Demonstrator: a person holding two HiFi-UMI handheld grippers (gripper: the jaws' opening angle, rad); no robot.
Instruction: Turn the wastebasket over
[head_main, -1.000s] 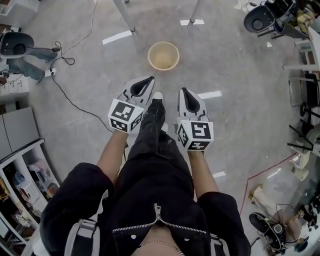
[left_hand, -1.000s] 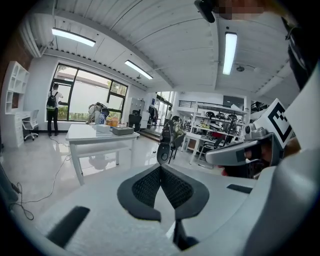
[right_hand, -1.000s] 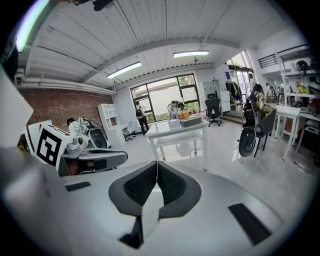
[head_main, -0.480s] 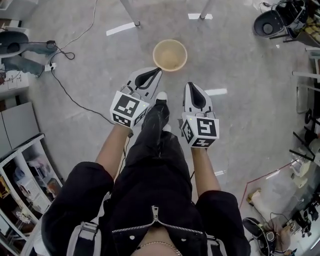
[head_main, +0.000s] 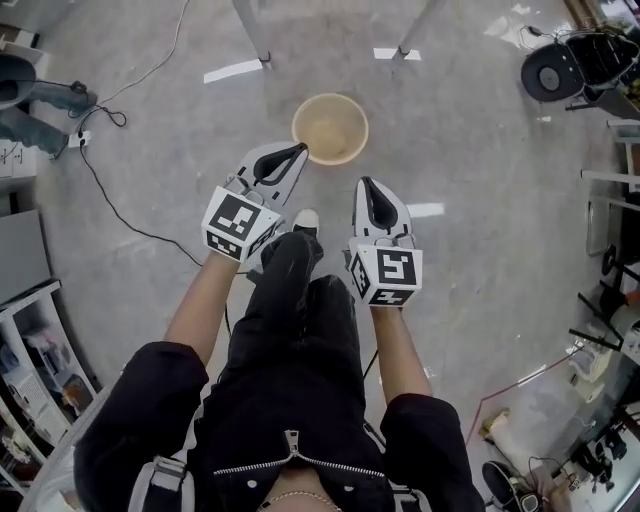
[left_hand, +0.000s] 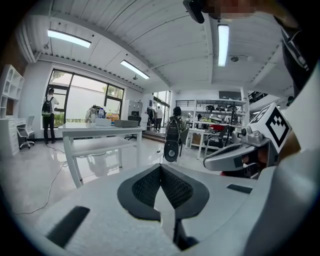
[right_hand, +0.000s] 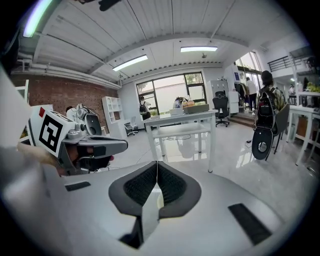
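Observation:
A round beige wastebasket (head_main: 330, 128) stands mouth up on the grey floor, ahead of the person's feet in the head view. My left gripper (head_main: 301, 150) is shut and empty, its tip just at the basket's near left rim as seen from above. My right gripper (head_main: 365, 184) is shut and empty too, a little short of the basket on its right. Neither gripper view shows the basket. In the left gripper view the jaws (left_hand: 161, 167) meet with nothing between them. In the right gripper view the jaws (right_hand: 157, 165) also meet, and the other gripper (right_hand: 80, 142) shows at left.
The person's dark trousers and a white shoe (head_main: 305, 220) are between my grippers. White table legs (head_main: 250, 30) stand beyond the basket. A black cable (head_main: 130, 230) runs over the floor at left. Chairs (head_main: 560, 65) and clutter line the right side, shelves the left.
Both grippers have sunk and come closer to the basket; the left tip now lies at its near rim. The basket looks larger in the head view. Both stay shut.

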